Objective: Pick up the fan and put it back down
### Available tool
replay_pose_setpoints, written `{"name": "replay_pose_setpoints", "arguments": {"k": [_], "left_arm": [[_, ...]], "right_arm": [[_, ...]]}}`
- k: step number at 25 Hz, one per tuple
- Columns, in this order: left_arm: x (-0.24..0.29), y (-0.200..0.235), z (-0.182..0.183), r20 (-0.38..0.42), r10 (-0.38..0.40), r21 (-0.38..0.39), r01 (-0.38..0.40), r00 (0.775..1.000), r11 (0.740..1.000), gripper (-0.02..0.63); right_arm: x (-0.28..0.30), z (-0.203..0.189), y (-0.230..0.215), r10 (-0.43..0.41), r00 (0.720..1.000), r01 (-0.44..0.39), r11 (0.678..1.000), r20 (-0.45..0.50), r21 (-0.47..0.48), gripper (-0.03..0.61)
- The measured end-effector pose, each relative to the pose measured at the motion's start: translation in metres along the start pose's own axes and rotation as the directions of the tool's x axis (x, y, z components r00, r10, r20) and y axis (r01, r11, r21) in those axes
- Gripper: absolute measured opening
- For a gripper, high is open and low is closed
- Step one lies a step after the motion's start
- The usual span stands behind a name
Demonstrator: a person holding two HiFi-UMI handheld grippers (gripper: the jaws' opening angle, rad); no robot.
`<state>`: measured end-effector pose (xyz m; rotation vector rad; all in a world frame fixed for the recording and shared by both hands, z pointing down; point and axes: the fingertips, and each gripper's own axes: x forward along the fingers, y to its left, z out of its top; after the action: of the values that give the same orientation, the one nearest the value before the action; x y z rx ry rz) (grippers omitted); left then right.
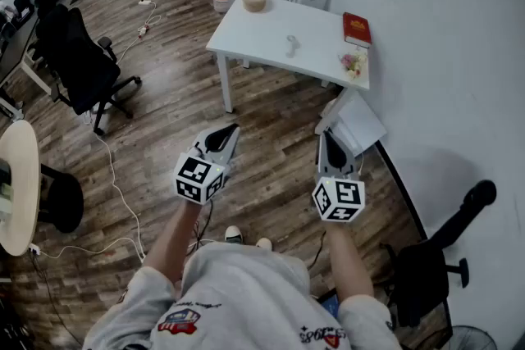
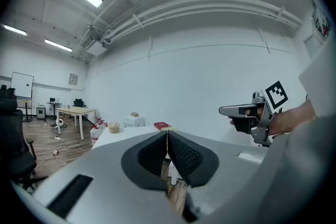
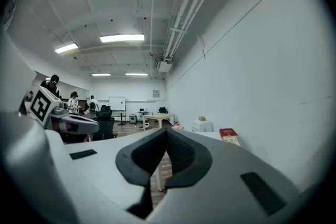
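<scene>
White table (image 1: 262, 33), one red book (image 1: 356, 29), two claws (image 1: 234, 128) (image 1: 326, 134)

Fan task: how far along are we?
Nothing looks done yet. The small white object, likely the fan, lies on the white table, ahead of the person. In hand: nothing; the left tool and right tool are both shut and empty, held over the wood floor short of the table. Left: reach the table, open a tool, grip the fan, lift it, set it back down.
</scene>
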<state>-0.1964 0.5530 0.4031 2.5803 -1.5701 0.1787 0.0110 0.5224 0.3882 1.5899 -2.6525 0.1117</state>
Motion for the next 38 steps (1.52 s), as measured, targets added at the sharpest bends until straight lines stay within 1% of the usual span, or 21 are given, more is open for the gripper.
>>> {"name": "replay_pose_setpoints", "arguments": {"k": [4, 5, 6, 8, 10, 11, 13, 15, 19, 22, 25, 29, 32, 35, 38], "left_arm": [[0.003, 0.006, 0.005, 0.030, 0.005, -0.005, -0.005, 1.000, 1.000, 0.006], [0.004, 0.007, 0.005, 0.034, 0.007, -0.006, -0.006, 0.999, 1.000, 0.018], [0.006, 0.008, 0.005, 0.038, 0.010, -0.006, -0.010, 0.999, 1.000, 0.066], [0.010, 0.010, 0.006, 0.057, 0.022, -0.010, -0.022, 0.998, 1.000, 0.187], [0.012, 0.015, 0.007, 0.080, 0.041, -0.027, -0.039, 0.996, 0.999, 0.286], [0.012, 0.018, 0.008, 0.089, 0.052, -0.035, -0.049, 0.995, 0.998, 0.323], [0.013, 0.024, 0.010, 0.099, 0.070, -0.040, -0.066, 0.993, 0.997, 0.364], [0.016, 0.027, 0.010, 0.093, 0.065, -0.038, -0.062, 0.994, 0.997, 0.373], [0.024, 0.031, 0.004, 0.057, 0.020, -0.043, -0.017, 0.998, 0.999, 0.371], [0.028, 0.040, -0.001, 0.046, 0.008, -0.052, -0.005, 0.999, 0.999, 0.371], [0.033, 0.049, -0.006, 0.039, -0.012, -0.069, 0.014, 0.999, 0.997, 0.371], [0.038, 0.064, -0.012, 0.028, -0.026, -0.087, 0.028, 0.999, 0.996, 0.371], [0.046, 0.071, -0.020, 0.016, -0.036, -0.096, 0.038, 0.999, 0.995, 0.371], [0.059, 0.073, -0.029, -0.006, -0.052, -0.108, 0.051, 0.999, 0.993, 0.371], [0.080, 0.076, -0.034, -0.015, -0.059, -0.101, 0.057, 0.998, 0.993, 0.370]], "right_arm": [[0.007, -0.001, -0.001, 0.009, 1.000, -0.009, 1.000, -0.006, 0.016, 0.000], [0.008, -0.002, -0.002, 0.008, 1.000, -0.008, 1.000, -0.008, 0.014, 0.000], [0.008, -0.004, -0.003, 0.006, 1.000, -0.006, 1.000, -0.010, 0.012, 0.000], [0.008, -0.006, -0.007, -0.001, 1.000, 0.001, 1.000, -0.010, 0.009, 0.000], [0.009, -0.008, -0.010, -0.014, 1.000, 0.014, 1.000, -0.010, 0.009, 0.000], [0.009, -0.008, -0.011, -0.022, 1.000, 0.022, 1.000, -0.010, 0.010, 0.000], [0.011, -0.009, -0.013, -0.032, 0.999, 0.032, 0.999, -0.009, 0.012, 0.000], [0.013, -0.008, -0.013, -0.036, 0.999, 0.037, 0.999, -0.006, 0.009, 0.000], [0.021, -0.009, -0.011, -0.048, 0.999, 0.048, 0.999, -0.016, 0.009, 0.000], [0.030, -0.012, -0.008, -0.057, 0.998, 0.058, 0.998, -0.021, 0.008, 0.000], [0.036, -0.013, -0.004, -0.074, 0.997, 0.073, 0.997, -0.027, -0.017, 0.000], [0.041, -0.017, 0.002, -0.097, 0.995, 0.097, 0.995, -0.036, 0.002, 0.000], [0.045, -0.022, 0.005, -0.110, 0.993, 0.110, 0.994, -0.048, -0.003, 0.000], [0.052, -0.030, 0.000, -0.113, 0.992, 0.112, 0.994, -0.065, -0.012, 0.000], [0.064, -0.032, -0.016, -0.122, 0.991, 0.121, 0.993, -0.063, -0.015, 0.000]]}}
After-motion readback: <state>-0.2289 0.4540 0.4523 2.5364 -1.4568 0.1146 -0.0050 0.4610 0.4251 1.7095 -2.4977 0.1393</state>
